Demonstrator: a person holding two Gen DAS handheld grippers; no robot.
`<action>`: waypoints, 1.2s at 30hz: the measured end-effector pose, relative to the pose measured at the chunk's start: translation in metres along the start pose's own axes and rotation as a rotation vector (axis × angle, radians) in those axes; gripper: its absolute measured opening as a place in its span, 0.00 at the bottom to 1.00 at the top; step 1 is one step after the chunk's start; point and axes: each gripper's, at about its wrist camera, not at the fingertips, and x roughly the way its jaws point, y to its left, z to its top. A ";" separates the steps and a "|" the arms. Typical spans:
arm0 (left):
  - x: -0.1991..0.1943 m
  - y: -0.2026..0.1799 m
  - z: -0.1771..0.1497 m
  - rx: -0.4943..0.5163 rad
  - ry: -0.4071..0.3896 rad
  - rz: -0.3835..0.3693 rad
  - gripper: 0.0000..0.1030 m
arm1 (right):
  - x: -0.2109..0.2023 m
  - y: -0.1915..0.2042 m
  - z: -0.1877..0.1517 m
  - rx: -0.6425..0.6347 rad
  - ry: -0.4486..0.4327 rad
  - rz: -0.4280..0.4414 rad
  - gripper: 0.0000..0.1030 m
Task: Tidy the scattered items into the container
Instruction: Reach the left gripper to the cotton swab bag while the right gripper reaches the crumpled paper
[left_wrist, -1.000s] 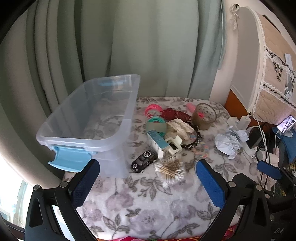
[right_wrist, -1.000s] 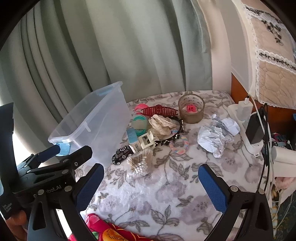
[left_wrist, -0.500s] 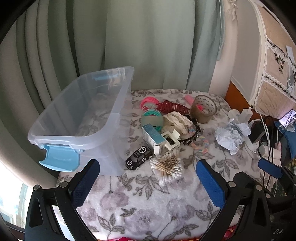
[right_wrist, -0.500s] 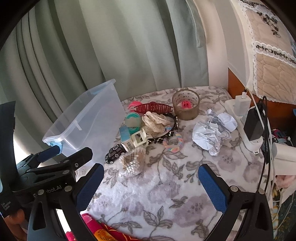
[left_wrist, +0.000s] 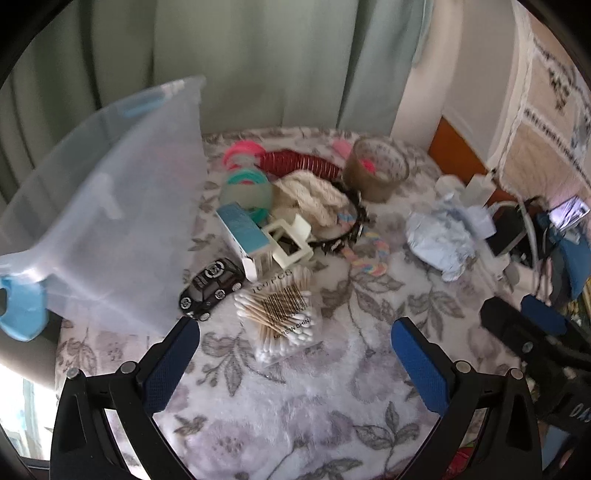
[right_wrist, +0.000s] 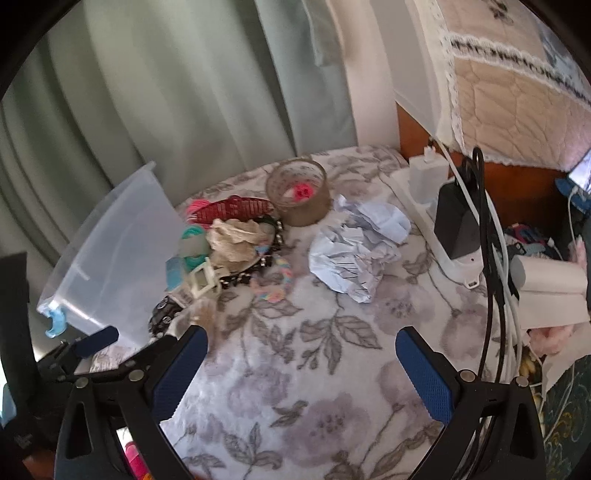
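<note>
Both claws gape wide and empty: the left claw (left_wrist: 295, 341) hangs over the cotton swabs (left_wrist: 280, 317), the right claw (right_wrist: 301, 349) over bare cloth. The container (left_wrist: 99, 229) sits left of the clutter on the table (left_wrist: 332, 387).

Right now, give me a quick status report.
Left gripper open over cotton swab pack. Right gripper open, empty. Clear bin not loaded. Toy car beside the swabs.
</note>
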 end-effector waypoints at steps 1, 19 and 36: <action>0.006 -0.001 0.001 0.005 0.012 -0.005 1.00 | 0.004 -0.002 0.002 0.002 0.003 -0.015 1.00; 0.083 0.010 0.021 -0.018 0.119 0.056 0.80 | 0.089 -0.033 0.043 0.095 0.056 -0.152 0.92; 0.091 0.009 0.022 0.020 0.091 0.092 0.64 | 0.115 -0.037 0.060 0.103 0.051 -0.118 0.76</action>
